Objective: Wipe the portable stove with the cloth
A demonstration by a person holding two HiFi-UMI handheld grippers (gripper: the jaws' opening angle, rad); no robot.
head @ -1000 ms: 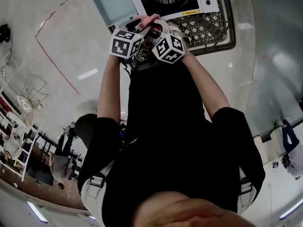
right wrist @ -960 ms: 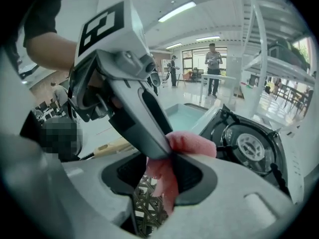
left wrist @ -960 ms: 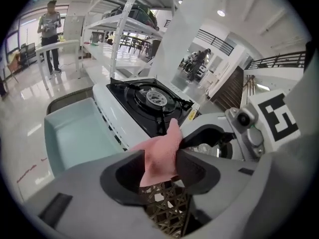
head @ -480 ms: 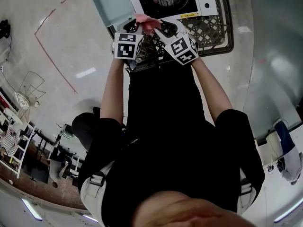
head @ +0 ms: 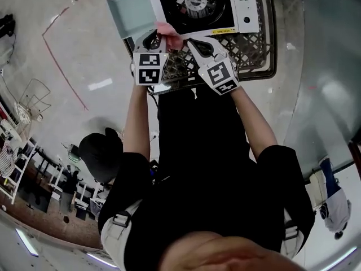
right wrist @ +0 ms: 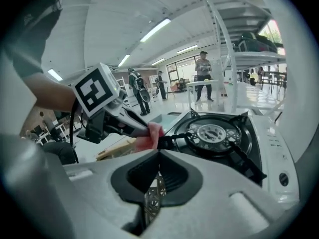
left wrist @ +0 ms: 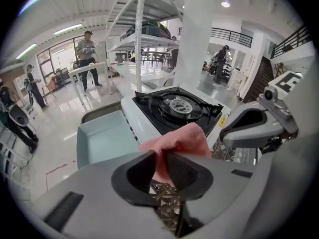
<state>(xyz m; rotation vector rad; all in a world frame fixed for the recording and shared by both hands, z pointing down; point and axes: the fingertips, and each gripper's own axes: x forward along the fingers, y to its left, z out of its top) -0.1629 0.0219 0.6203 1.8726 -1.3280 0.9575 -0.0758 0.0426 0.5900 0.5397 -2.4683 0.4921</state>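
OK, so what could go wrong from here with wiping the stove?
The tongs of the left gripper have just been closing on only a fold of the pink cloth, so it may slip out under wiping pressure. The loose cloth could snag on the burner's pan supports. The portable stove sits on a lattice crate and might shift when pushed.

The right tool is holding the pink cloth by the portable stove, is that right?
No. The left tool, its jaws just closed further on it, holds the pink cloth by the portable stove; the left gripper view shows it.
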